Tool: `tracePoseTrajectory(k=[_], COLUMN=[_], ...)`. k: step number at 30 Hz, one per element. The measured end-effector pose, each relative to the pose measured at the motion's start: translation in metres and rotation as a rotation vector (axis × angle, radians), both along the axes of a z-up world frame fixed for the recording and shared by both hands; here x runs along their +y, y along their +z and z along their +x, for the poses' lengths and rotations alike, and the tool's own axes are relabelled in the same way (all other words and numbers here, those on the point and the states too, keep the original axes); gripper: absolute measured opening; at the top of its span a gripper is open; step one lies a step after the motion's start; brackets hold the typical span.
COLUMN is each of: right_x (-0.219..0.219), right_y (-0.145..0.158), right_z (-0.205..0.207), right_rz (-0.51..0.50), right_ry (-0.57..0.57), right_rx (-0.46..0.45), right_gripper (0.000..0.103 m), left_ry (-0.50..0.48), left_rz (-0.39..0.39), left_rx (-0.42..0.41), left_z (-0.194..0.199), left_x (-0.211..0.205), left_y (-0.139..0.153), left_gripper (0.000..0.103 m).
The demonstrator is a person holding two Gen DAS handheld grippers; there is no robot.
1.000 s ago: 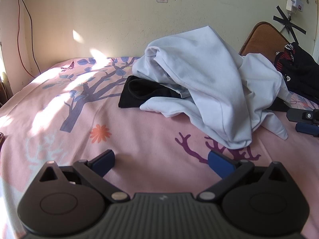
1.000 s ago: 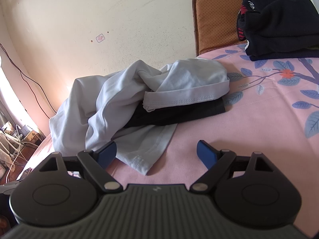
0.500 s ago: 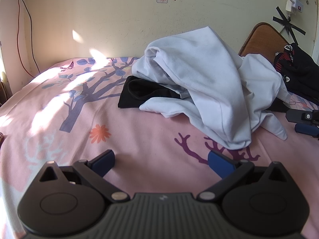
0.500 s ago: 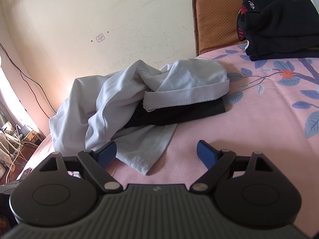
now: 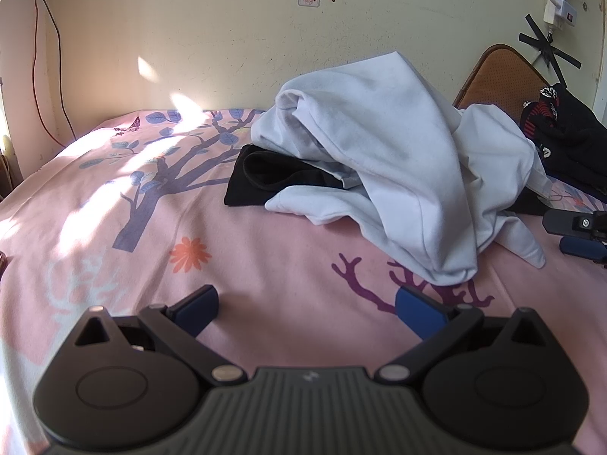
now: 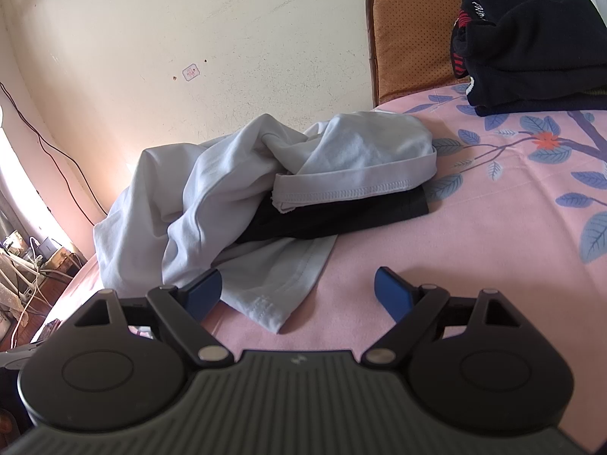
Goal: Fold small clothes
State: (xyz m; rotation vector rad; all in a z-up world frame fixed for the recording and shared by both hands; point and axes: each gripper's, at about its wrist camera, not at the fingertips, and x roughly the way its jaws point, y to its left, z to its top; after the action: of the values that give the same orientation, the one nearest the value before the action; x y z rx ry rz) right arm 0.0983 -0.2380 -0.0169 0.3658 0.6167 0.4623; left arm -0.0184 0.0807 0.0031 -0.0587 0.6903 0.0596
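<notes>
A crumpled white garment lies heaped on the pink floral bedsheet, over a black garment. Both show in the right wrist view too, the white garment over the black garment. My left gripper is open and empty, low over the sheet, short of the pile. My right gripper is open and empty; its left finger sits by the white garment's near hem. The right gripper also shows at the right edge of the left wrist view.
A stack of folded dark clothes sits at the far right of the bed beside an orange-brown chair back. A cream wall runs behind the bed. Cables and clutter lie off the bed's left edge.
</notes>
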Motion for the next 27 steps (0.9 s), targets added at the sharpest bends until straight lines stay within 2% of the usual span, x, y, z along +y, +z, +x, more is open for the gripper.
tracePoseTrajectory(k=[27], right_x=[0.0007], right_y=[0.0002], right_z=[0.0001], right_rz=[-0.003], right_ry=[-0.001], right_rx=[0.001], right_gripper=[0.090], left_ry=[-0.003], left_rz=[-0.008], left_rx=[-0.003], left_z=[0.0009], left_x=[-0.0001], left_y=[-0.0003], left_gripper=[0.102])
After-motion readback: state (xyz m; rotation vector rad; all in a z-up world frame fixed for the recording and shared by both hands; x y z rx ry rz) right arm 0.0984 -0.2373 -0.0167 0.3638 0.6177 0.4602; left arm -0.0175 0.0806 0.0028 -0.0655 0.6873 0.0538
